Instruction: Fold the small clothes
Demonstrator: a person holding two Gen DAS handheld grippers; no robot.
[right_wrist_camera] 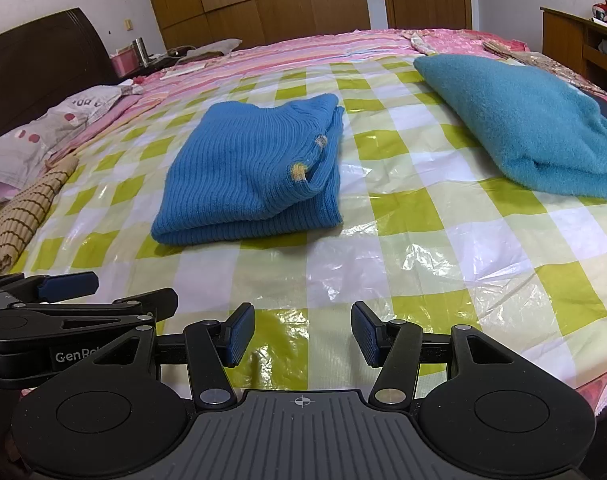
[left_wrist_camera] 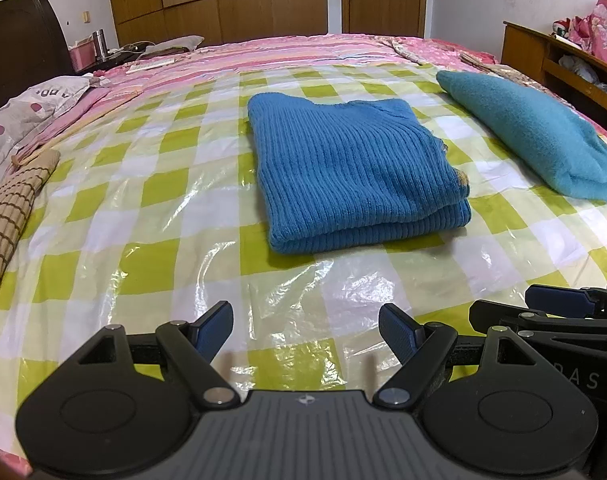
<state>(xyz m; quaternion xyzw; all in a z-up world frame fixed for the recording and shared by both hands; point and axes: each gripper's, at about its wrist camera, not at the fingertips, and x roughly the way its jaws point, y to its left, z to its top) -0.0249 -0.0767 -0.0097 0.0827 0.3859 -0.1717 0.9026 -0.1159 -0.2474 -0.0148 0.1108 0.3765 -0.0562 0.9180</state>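
Your left gripper (left_wrist_camera: 305,334) and right gripper (right_wrist_camera: 303,334) hang side by side over the near edge of the bed, jaws apart on both, the left wider, nothing between the pads. Ahead of you, the folded blue ribbed sweater (left_wrist_camera: 355,168) lies flat on the green-and-white checked plastic sheet (left_wrist_camera: 151,208), with bare sheet all around it. A teal fleece garment (left_wrist_camera: 543,136) sits folded off to the right, apart from the sweater. A rolled striped mat (left_wrist_camera: 11,216) marks the left edge. "GenRo" reads partly on the left gripper's body; "AS" on the right's.
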